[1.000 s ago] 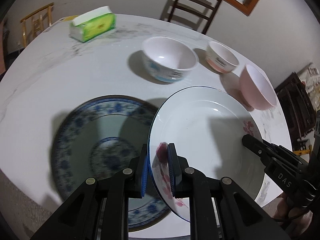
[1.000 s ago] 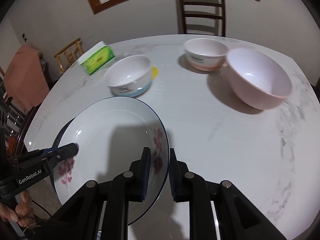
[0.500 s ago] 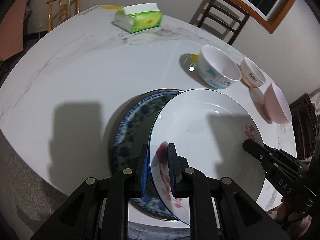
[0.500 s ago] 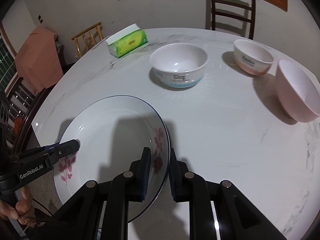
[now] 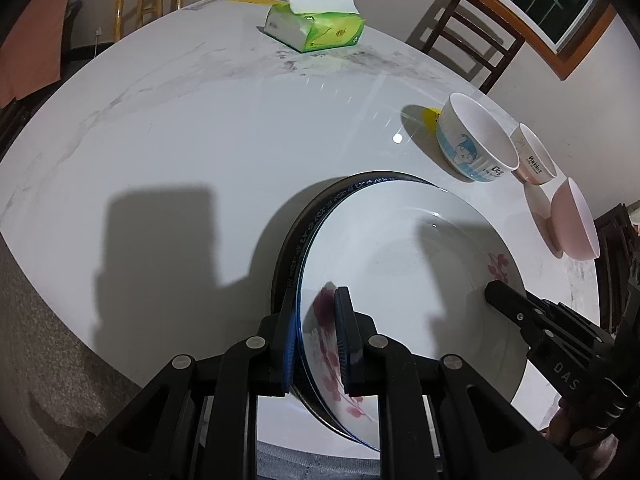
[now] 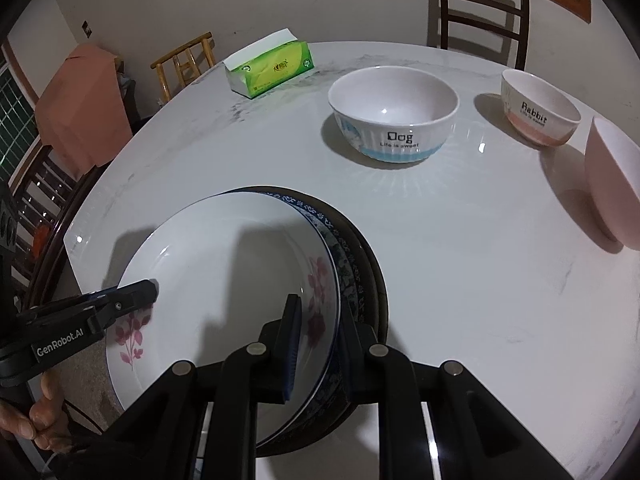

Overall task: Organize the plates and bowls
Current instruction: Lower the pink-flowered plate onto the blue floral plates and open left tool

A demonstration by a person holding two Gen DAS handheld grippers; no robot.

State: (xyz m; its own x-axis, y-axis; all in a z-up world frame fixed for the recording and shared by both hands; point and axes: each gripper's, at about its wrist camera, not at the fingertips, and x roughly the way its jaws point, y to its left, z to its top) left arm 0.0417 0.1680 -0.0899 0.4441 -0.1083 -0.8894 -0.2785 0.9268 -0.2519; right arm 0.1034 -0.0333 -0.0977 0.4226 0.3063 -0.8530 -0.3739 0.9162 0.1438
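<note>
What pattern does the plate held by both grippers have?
The white plate has pink flower sprigs and a thin blue rim, clearest in the right wrist view.

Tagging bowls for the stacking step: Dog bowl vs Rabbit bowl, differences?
The Dog bowl looks wider than the Rabbit bowl. The Dog bowl has a blue base band, the Rabbit bowl a pink one. The Dog bowl sits nearer the tissue pack. Both stand upright, empty, on the table.

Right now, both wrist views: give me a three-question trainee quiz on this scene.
1. True or false: both claws grip the white floral plate.
2. What lies directly under that plate?
A. tissue pack
B. blue-patterned plate
C. pink bowl
3. Which word is printed on the blue-banded bowl?

Key:
1. True: left claw and right claw pinch opposite rims.
2. B, blue-patterned plate.
3. Dog.
</note>
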